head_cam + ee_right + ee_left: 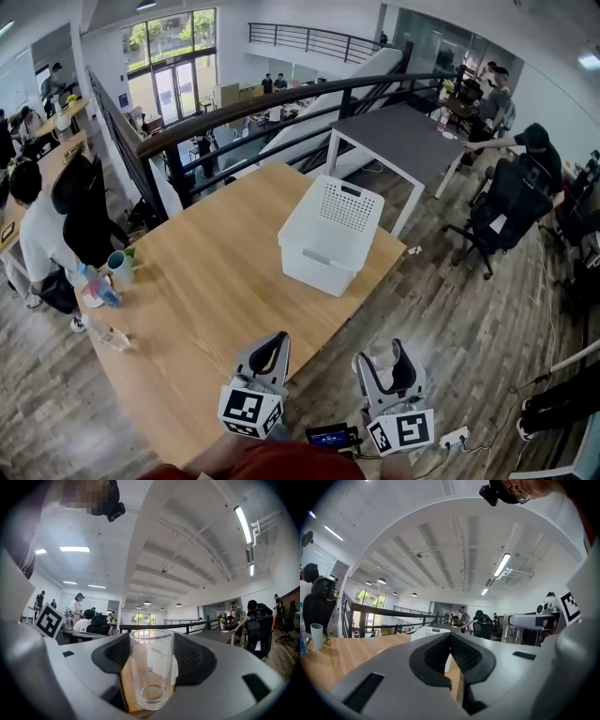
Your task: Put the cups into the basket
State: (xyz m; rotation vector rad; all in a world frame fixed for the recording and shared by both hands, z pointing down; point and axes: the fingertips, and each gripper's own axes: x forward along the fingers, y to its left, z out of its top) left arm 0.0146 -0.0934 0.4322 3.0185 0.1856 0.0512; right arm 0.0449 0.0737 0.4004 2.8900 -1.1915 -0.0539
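Observation:
A white slotted basket [330, 234] stands on the far right part of the wooden table [206, 291]; its rim also shows past the left jaws [426, 632]. My right gripper [389, 354] is shut on a clear drinking glass [151, 672], upright between the black pads [194, 660], near the table's front edge. The glass [382, 354] shows faintly in the head view. My left gripper [274, 347] is beside it over the table's near edge, its jaws [450, 640] shut with nothing in them. A white cup with a green band [120, 267] stands at the table's left edge [317, 635].
Beside the white cup are a small bottle [101, 286] and a clear plastic bottle [111, 336]. A dark railing [281, 103] runs behind the table, with a grey table [403, 141] beyond. An office chair [502, 211] and seated people are to the right and left.

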